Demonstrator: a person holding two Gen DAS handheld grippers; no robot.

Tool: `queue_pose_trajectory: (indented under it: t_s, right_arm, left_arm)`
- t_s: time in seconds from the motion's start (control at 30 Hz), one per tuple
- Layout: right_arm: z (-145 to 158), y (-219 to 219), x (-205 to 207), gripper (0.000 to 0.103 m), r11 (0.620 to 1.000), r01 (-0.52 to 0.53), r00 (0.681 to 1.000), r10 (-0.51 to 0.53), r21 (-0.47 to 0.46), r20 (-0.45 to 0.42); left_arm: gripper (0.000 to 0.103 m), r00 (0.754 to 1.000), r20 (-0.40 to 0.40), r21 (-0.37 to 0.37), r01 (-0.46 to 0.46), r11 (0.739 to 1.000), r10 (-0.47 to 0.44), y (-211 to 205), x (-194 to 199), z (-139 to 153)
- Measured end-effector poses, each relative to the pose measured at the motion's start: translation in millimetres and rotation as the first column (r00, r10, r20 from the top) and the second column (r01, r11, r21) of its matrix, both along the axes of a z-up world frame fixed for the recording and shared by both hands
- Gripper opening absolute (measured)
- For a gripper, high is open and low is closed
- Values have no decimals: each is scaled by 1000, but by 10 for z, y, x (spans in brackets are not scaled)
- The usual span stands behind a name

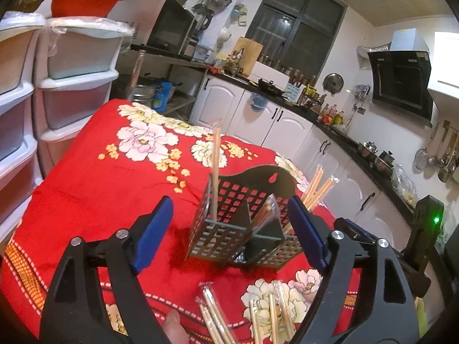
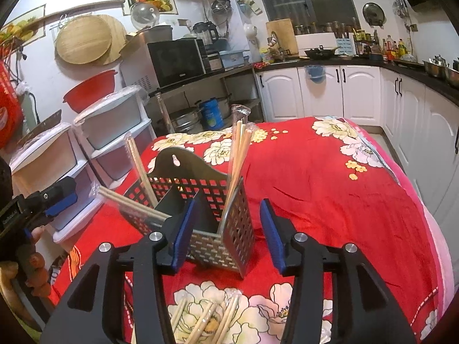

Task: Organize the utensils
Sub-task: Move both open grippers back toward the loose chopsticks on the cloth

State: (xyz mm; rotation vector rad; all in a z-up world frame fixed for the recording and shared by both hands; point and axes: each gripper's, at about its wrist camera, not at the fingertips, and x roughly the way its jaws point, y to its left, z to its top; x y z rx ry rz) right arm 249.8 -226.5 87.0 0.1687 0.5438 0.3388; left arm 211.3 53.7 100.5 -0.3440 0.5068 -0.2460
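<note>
The perforated metal utensil holder (image 1: 243,223) stands upright on the bench (image 1: 94,189), which is draped in a red flowered cloth. Its inner dividers are partly hidden: in the left wrist view the right finger of the left claw (image 1: 229,235) covers the holder's right edge, and in the right wrist view the left finger of the right claw (image 2: 226,235) overlaps the holder's front left corner. How many compartments it has is hard to make out.

Wrapped chopsticks stand tilted in the holder: one pair (image 1: 215,169) in the left compartment as the left camera sees it, blurred along its length, and a bundle (image 1: 315,189) leaning out behind the right finger. From the right wrist view a wrapped pair (image 2: 239,149) rises from the holder's right end, another (image 2: 140,166) leans at the back left, and a third (image 2: 129,203) lies slanted over the left rim. More wrapped chopsticks (image 2: 206,321) lie on the cloth at the bottom edge of both views, cut off by the frame and by the claw arms.

The left claw's jaws stand wide apart with nothing pressed between the blue pads; the holder sits beyond them. The right claw is also parted, less widely, gripping nothing. Part of the left claw and a hand (image 2: 34,261) show at the left border of the right wrist view.
</note>
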Motion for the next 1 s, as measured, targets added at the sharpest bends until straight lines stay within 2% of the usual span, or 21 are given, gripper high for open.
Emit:
queue_pose_trajectory:
  t_s: [0.2,1.0]
  right_arm:
    - [-41,13,-120,47,1000,-15,1000,15,-18,-7]
    - [-353,100,-389,47,996,-75,995,70,-57,-74]
  left_arm:
    - [78,1000,-28,9,-7,1000,7,48,-77,-116]
    - [78,986,-161,28,-44,999,48,234,-358,-613]
